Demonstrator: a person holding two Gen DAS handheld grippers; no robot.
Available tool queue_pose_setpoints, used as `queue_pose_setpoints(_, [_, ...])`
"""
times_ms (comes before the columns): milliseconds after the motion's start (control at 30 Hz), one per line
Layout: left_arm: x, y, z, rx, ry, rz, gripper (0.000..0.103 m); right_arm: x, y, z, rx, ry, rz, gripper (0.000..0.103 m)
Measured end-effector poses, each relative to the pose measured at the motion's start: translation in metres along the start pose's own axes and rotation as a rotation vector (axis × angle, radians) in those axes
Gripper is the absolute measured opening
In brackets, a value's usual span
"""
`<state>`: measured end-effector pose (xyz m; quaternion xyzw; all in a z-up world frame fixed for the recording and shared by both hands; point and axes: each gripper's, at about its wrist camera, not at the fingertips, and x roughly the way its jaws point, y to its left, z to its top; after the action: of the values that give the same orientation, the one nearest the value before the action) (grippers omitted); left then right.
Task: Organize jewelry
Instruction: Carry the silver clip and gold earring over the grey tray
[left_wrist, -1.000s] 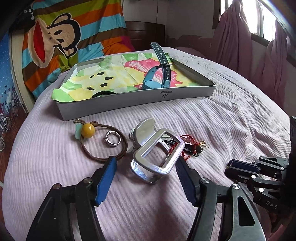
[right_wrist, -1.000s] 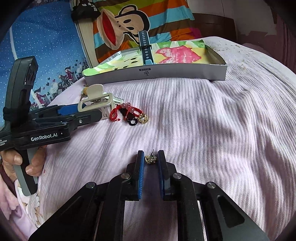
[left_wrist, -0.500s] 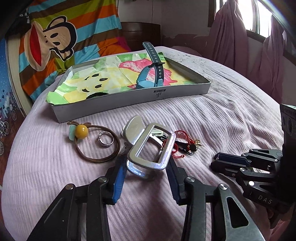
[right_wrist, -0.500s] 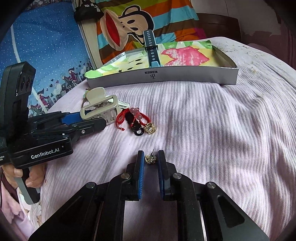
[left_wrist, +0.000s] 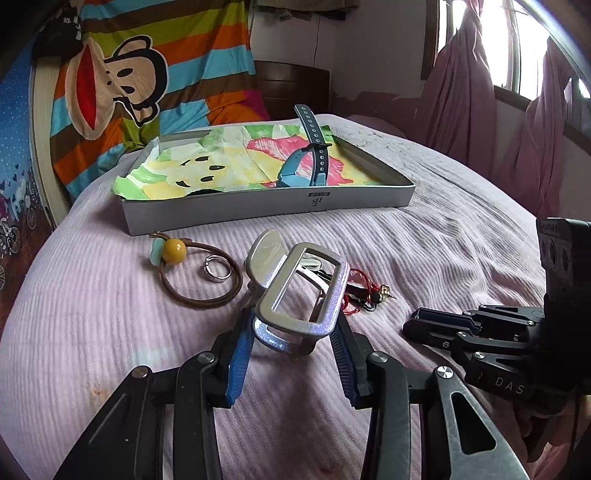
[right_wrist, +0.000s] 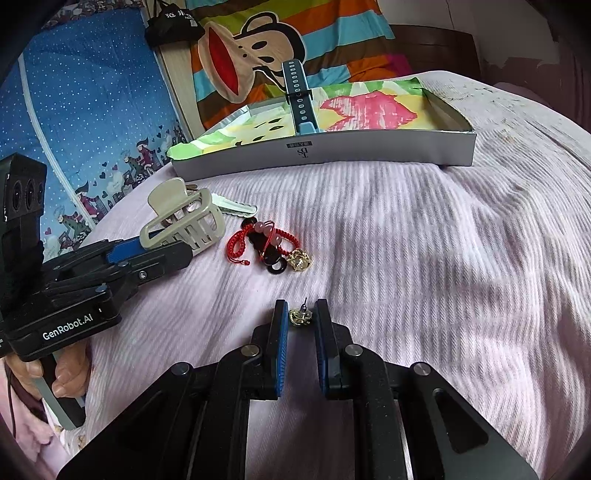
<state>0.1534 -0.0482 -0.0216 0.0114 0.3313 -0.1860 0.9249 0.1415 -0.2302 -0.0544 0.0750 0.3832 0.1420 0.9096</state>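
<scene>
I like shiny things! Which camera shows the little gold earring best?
The right wrist view. There the gold earring sits close to the camera, between the jaws of the right gripper, with its post sticking up. In the left wrist view that earring is hidden; you only see the right gripper from the side.

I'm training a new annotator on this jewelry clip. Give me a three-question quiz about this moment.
1. True or false: the left gripper is closed on the hair claw clip.
2. What lies in the tray? A) silver ring B) blue watch band C) red cord bracelet
3. Fill in: between the right gripper fingers sits a gold ____.

Key: 1 true. 2 B, the blue watch band; the silver ring and red cord bracelet lie on the bedspread. 3 earring.
</scene>
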Motion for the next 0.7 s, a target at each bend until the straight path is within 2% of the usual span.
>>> queue_pose_setpoints(300, [-0.016, 0.005, 0.009, -0.045, -0.076, 0.030, 0.039, -0.009, 0.006, 0.011, -0.025, -0.054, 0.017, 0.013])
queue_pose_setpoints(567, [-0.014, 0.012, 0.038, -0.115, -0.099, 0.058, 0.039, -0.025, -0.001, 0.049, -0.063, -0.173, 0.005, 0.013])
queue_pose_setpoints(700, [-0.006, 0.017, 0.056, -0.155, -0.107, 0.105, 0.039, -0.031, -0.010, 0.069, -0.061, -0.220, 0.006, 0.013])
